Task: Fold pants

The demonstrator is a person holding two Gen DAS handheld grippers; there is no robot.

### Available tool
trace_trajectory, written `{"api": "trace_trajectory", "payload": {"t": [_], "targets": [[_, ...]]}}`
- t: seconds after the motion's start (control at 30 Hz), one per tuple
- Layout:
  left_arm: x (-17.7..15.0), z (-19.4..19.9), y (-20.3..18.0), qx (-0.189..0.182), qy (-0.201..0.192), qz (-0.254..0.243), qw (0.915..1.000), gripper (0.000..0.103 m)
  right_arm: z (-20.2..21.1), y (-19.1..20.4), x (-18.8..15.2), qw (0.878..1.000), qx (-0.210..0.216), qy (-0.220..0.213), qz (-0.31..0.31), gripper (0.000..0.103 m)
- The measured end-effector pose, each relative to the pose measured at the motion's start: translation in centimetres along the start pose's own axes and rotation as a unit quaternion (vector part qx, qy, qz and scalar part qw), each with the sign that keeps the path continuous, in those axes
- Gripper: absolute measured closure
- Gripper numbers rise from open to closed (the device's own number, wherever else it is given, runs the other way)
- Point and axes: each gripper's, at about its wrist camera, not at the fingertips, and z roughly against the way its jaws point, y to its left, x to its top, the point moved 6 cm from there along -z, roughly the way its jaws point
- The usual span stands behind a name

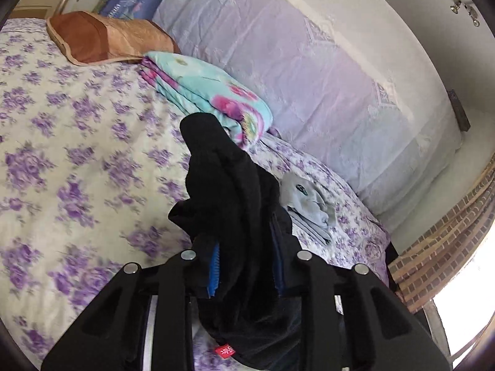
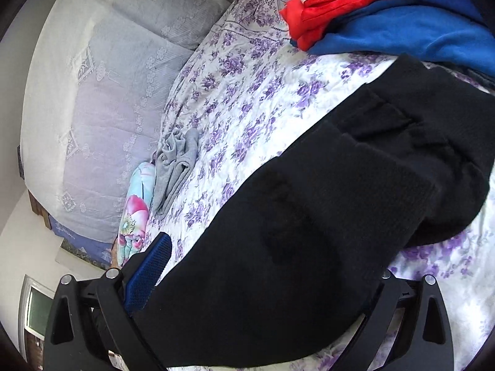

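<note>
Brown pillow (image 1: 105,38); floral blanket (image 1: 210,92); perhaps grey garment (image 1: 309,204)

1. A home bedroom: a bed (image 1: 77,160) spread with a purple-flowered sheet fills both views.
2. A brown pillow (image 1: 105,38) and a folded floral blanket (image 1: 204,92) lie near the pale lace-covered headboard (image 1: 309,92).
3. Loose clothing, including a red and blue garment (image 2: 386,12), lies on the bed.

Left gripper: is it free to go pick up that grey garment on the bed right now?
Probably not: the left gripper is shut on the black pants, which hang in front of the grey garment.
</note>
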Motion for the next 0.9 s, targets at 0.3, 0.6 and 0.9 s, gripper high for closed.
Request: {"api": "trace_trajectory", "payload": {"t": [0.3,0.6,0.9], "targets": [[-2.9,-1.0,6.8,0.072,0.036,0.051,0.9955,0.075,-1.3,0.8,-0.9,0.998,0.036,0.012,0.052,0.088],[-2.2,2.9,4.9,0.032,0.019,0.044,0.9984,0.077,8.6,1.4,-0.9,0.991,0.071,-0.074,0.091,0.098],[-3.0,5.1,9.1,0.072,0.034,0.112,0.9905,0.034,6.4,-3.5,-4.0,0.998,0.003,0.01,0.06,0.055]]}}
